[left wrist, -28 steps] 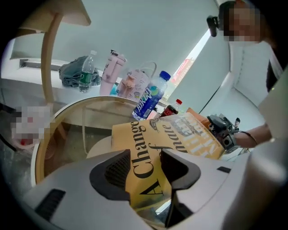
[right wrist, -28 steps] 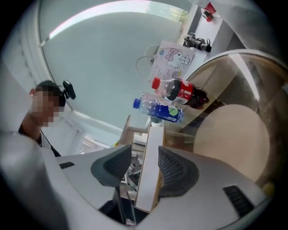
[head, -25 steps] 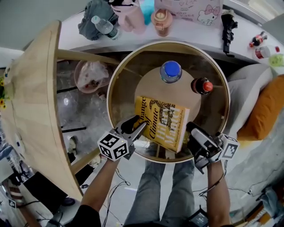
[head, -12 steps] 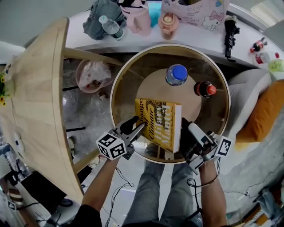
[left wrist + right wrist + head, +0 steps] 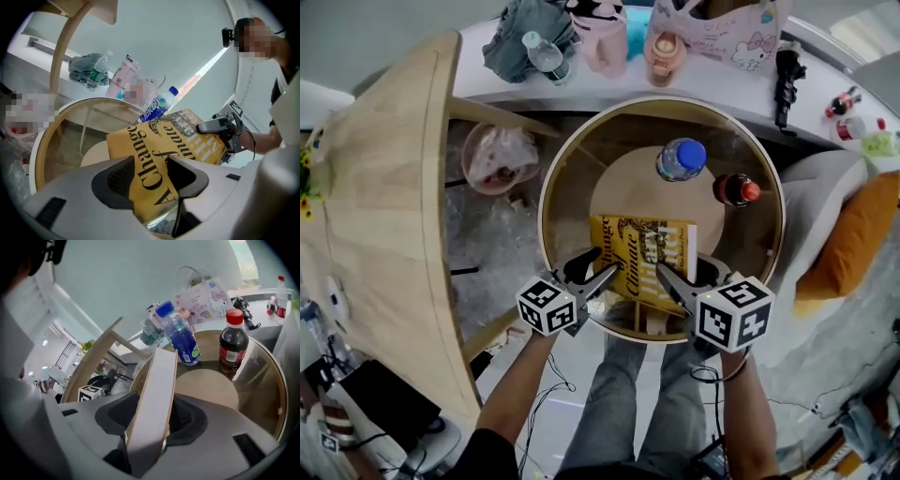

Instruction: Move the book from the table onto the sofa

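Note:
The yellow book lies on the round glass table, near its front edge. My left gripper is at the book's near left corner. Its jaws have just been opening and now stand open, with the cover showing between the fingers. My right gripper is at the book's near right edge. Its jaws have just been closing and are shut on the book, which runs edge-on between the pads. The grey sofa is to the right of the table.
A blue-capped water bottle and a red-capped cola bottle stand on the table just beyond the book. An orange cushion lies on the sofa. A wooden panel stands at the left, and a cluttered white ledge runs behind.
My right gripper has swung from the book's right side round to its near edge and rolled, marker cube now on top. The book has turned squarer. The left gripper stayed and opened wider.

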